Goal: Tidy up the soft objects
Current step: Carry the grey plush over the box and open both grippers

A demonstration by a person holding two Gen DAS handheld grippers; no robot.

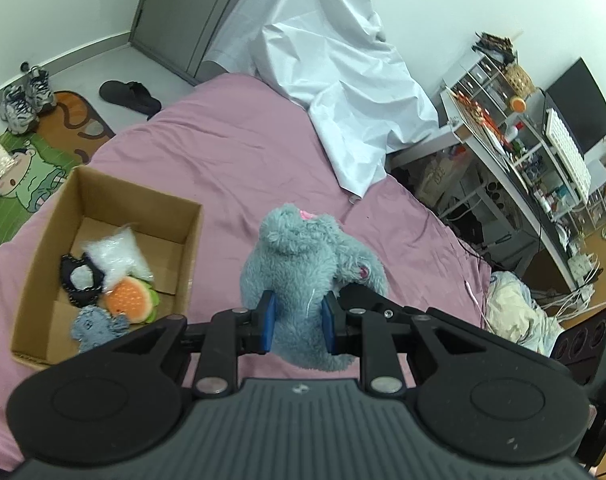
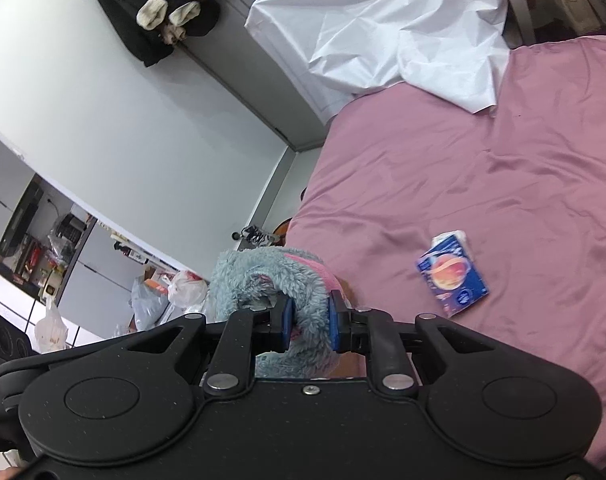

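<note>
Both tongs, left (image 1: 297, 322) and right (image 2: 310, 320), clamp grey plush toy (image 1: 303, 272) above pink bed (image 1: 231, 152) — cardboard box (image 1: 43, 248) at nine o'clock, white sheet (image 1: 335, 80) at twelve, cluttered shelves (image 1: 515, 132) at two.

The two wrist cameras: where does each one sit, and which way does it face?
Left wrist: sits on the left gripper, looking down over the pink bed sheet and open brown cardboard box; its black fingers clamp a fluffy grey-blue plush toy.
Right wrist: sits on the right gripper, tilted sideways toward the wall and bed, past a blue tissue packet; its black fingers clamp the toy too.
Shared: toy, sheet, crumpled white cloth.
</note>
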